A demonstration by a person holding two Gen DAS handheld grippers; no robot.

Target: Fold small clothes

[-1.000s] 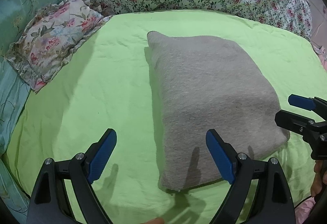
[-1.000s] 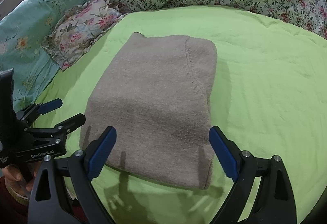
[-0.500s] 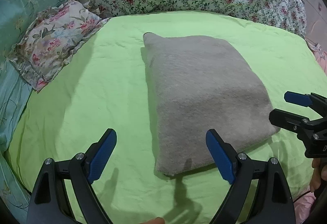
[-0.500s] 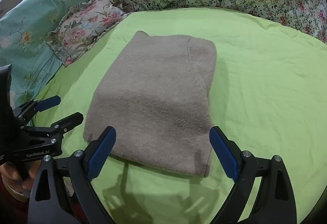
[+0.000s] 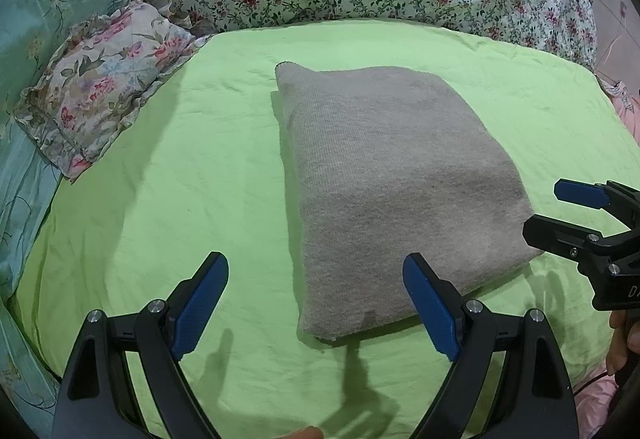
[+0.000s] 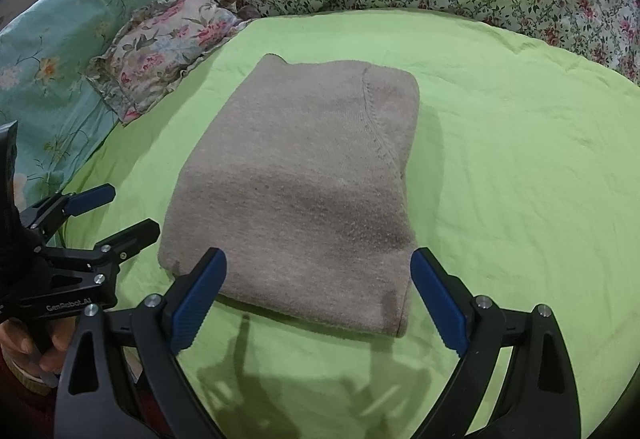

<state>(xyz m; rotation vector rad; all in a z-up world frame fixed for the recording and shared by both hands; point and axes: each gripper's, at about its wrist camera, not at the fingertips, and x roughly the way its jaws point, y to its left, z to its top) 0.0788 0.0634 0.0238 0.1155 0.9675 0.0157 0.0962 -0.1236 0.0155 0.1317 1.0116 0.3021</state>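
Your left gripper [image 5: 316, 303] and right gripper [image 6: 318, 297] both gape wide, empty, near the folded knit [image 5: 396, 191] on the sheet [image 5: 192, 175]. Snag one layer and you could undo the fold.

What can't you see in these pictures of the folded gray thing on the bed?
- What garment the gray knit is: folded shut in both views.
- Its underside: pressed against the green sheet.
- The person: only fingers show at the right view's left edge.
- The floral pillow: its back is tucked under the quilts.
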